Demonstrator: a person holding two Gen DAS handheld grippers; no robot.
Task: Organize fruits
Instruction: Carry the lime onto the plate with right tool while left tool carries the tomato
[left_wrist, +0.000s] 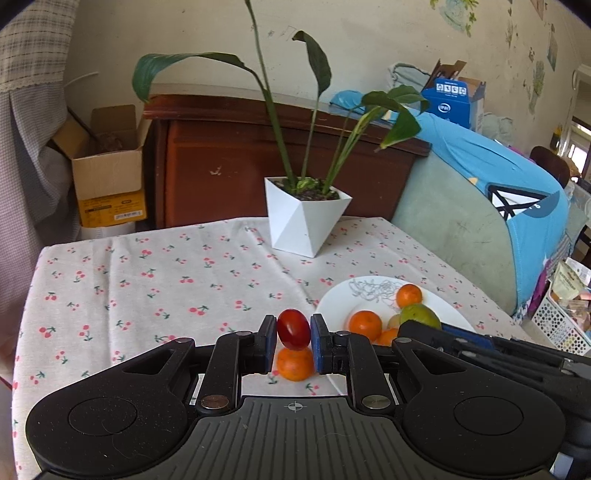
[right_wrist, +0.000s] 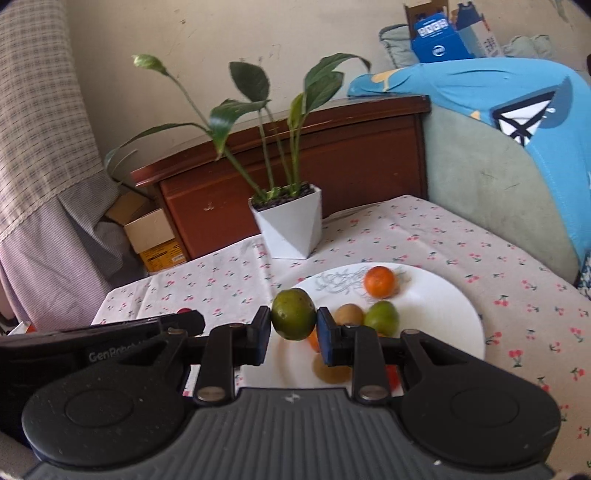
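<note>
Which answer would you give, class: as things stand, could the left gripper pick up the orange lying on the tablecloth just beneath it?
Probably not yet. The left gripper is shut on a red fruit, so its jaws are occupied. The orange itself lies uncovered on the tablecloth, directly below.

The left half of the tablecloth (left_wrist: 122, 280) lies bare, open room for a gripper to pass. At the far edge the plant pot (left_wrist: 304, 216) stands with its leaves (left_wrist: 314, 66) arching high over the table. To the right, the plate (right_wrist: 439, 310) is crowded along its near side by a green fruit (right_wrist: 382, 318), a kiwi (right_wrist: 349, 314) and an orange (right_wrist: 379, 281) farther back; its right portion is free. A loose orange (left_wrist: 294, 363) sits on the cloth just left of the plate. The sofa (left_wrist: 458, 236) walls the right side.
</note>
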